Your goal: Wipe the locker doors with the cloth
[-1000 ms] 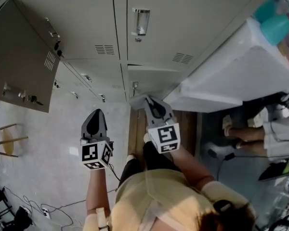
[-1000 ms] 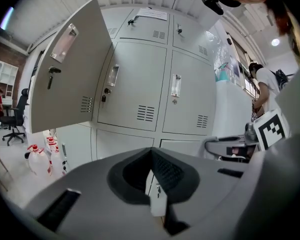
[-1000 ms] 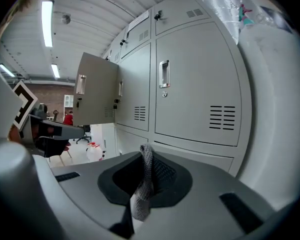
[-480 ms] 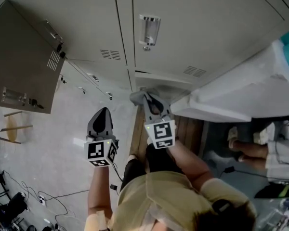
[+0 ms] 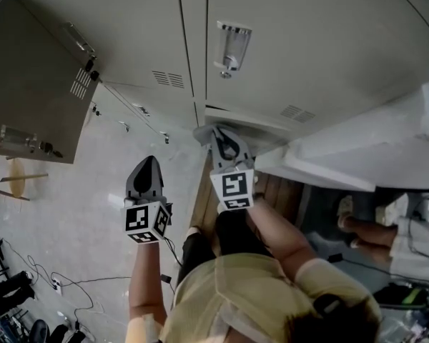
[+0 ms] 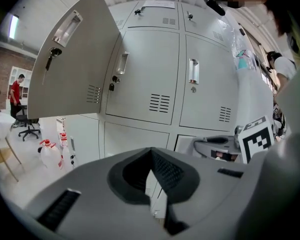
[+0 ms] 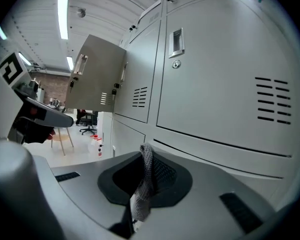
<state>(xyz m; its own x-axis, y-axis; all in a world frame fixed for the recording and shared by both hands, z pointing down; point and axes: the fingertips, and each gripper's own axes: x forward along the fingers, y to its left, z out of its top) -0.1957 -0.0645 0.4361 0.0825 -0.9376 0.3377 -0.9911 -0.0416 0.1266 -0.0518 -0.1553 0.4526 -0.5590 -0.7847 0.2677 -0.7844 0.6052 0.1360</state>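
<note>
While we stand at the lockers, right gripper: jaws closed on the cloth, with a narrow fold pinched between them and poking up past the tips.
Cloth, feel: grey, knitted-looking, thin. We judge it soft and light, so it will bunch and drape rather than keep a shape.
Cloth, hold: we would grip near one edge and leave a broad loose part ahead of the tips. With this tight pinch only a small wad would meet the metal. Dragging it over paint may tug a thin cloth out, so the grip must stay firm.
Cloth, place: at the right gripper's tip, close to the seam below an upper door. We cannot tell whether it touches the metal.
Left gripper: jaws together with nothing between them, held beside the right one and farther from the lockers.
Locker doors: smooth pale painted metal. A recessed handle and vent slots could snag the cloth.
Open door: swung out on our left, well apart from both grippers.
</note>
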